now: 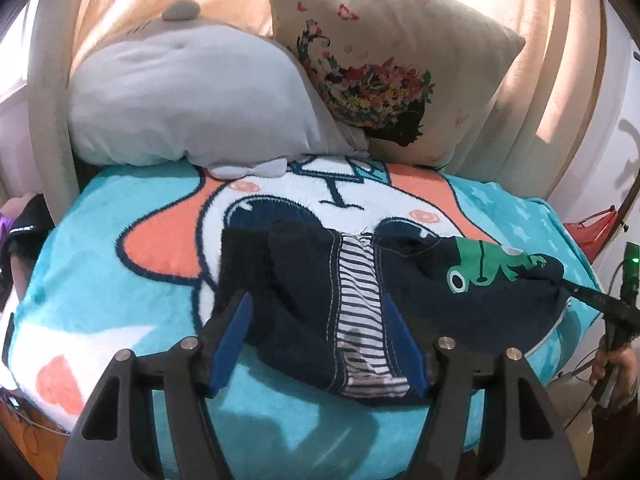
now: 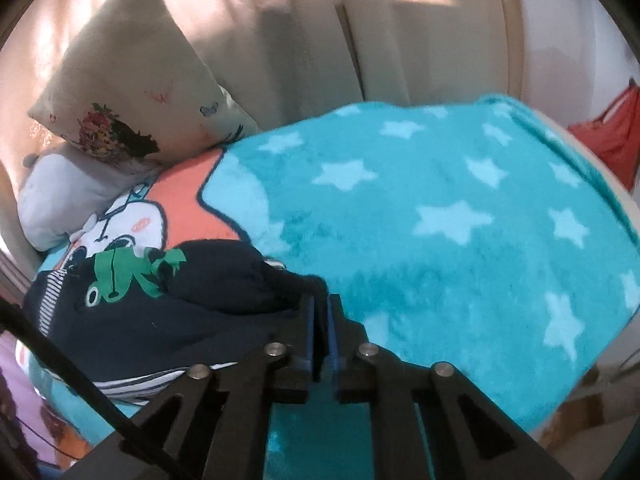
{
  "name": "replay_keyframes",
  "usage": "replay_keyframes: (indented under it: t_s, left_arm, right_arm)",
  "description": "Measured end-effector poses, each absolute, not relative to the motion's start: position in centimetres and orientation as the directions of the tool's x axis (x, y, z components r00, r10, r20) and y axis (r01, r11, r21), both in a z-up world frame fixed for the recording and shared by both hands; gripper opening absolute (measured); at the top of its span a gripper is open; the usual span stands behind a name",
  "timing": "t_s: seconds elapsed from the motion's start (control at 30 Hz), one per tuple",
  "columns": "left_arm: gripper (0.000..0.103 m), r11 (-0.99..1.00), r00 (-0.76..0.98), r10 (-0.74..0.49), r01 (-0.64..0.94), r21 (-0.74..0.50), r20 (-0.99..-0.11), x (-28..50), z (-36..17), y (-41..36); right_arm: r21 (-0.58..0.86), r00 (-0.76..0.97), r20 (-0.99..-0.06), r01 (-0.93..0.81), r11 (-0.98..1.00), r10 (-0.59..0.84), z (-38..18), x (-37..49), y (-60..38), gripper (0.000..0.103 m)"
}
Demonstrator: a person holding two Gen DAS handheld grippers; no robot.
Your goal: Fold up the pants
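Our left gripper (image 1: 316,312) spreads wide over the navy pants (image 1: 304,304); ahead, their striped lining shows, and the right gripper (image 1: 576,294) pinches their frog-print edge far right.

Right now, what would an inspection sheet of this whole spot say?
Surface: fluffy turquoise cartoon blanket with pale stars.
Job's things: small navy pants with green frog print and striped lining, lying partly bunched.
Clutter: grey plush pillow; beige flower-print cushion; red bag.
Tongs: left tongs open around the pants' near end; right tongs shut on the pants' edge.
Cables: thin wires at right edge.
Surroundings: peach curtains.
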State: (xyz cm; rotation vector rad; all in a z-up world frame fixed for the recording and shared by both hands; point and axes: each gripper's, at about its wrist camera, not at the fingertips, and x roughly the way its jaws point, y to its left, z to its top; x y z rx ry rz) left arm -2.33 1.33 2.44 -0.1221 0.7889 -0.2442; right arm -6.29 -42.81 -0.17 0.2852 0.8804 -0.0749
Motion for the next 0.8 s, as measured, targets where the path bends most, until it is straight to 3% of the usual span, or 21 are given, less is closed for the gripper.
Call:
replay_keyframes:
  t_s: [0.03,0.07,0.1,0.17,0.2,0.37,0.43,0.5,0.6,0.8]
  left_arm:
    - [0.066,0.963,0.677,-0.267,0.171,-0.207,-0.686,-2.3,2.4,1.3]
    - [0.066,0.961,0.676,-0.274,0.172,-0.216,-0.684,-2.2,2.4,1.3]
    - [0.066,0.958,0.675,-0.284,0.175,-0.227,-0.681,-2.2,2.5,1.2]
    - [0.067,0.955,0.676,-0.294,0.177,-0.238,-0.676,-1.9,2.6,1.0]
    - [0.067,0.955,0.676,-0.294,0.177,-0.238,-0.676,-1.8,2.5,0.9]
    - [0.067,0.950,0.665,-0.308,0.183,-0.252,-0.680,-1.3,2.1,-0.2]
    - [0.067,0.950,0.666,-0.308,0.180,-0.254,-0.679,-1.3,2.1,-0.5]
    - [0.067,0.950,0.667,-0.307,0.173,-0.260,-0.679,-1.1,2.2,-1.0]
    - [0.067,0.955,0.662,-0.290,0.157,-0.251,-0.691,-0.6,2.2,-2.1]
    - [0.067,0.963,0.633,-0.268,0.161,-0.216,-0.726,0.7,1.9,-5.4]
  right_arm:
    - [0.257,0.653,-0.753,0.177,0.950,0.082,0.0,-6.6,-43.2,0.014]
    - [0.324,0.680,-0.722,0.176,0.930,0.123,0.4,-6.9,-44.0,0.025]
    - [0.370,0.697,-0.701,0.177,0.912,0.149,0.6,-7.2,-44.6,0.044]
    - [0.455,0.730,-0.653,0.165,0.875,0.202,1.0,-7.7,-45.7,0.069]
    - [0.478,0.733,-0.643,0.158,0.864,0.222,0.9,-7.6,-45.9,0.069]
    - [0.506,0.659,-0.685,0.125,0.853,0.310,-1.6,-4.9,-44.2,0.069]
    - [0.498,0.649,-0.689,0.103,0.861,0.321,-2.0,-4.3,-43.1,0.064]
    - [0.491,0.635,-0.695,0.074,0.868,0.338,-2.0,-3.8,-42.0,0.028]
    - [0.487,0.646,-0.687,0.070,0.870,0.333,-1.5,-3.5,-41.6,0.022]
    - [0.424,0.673,-0.696,0.104,0.900,0.250,-0.3,-3.0,-42.4,0.022]
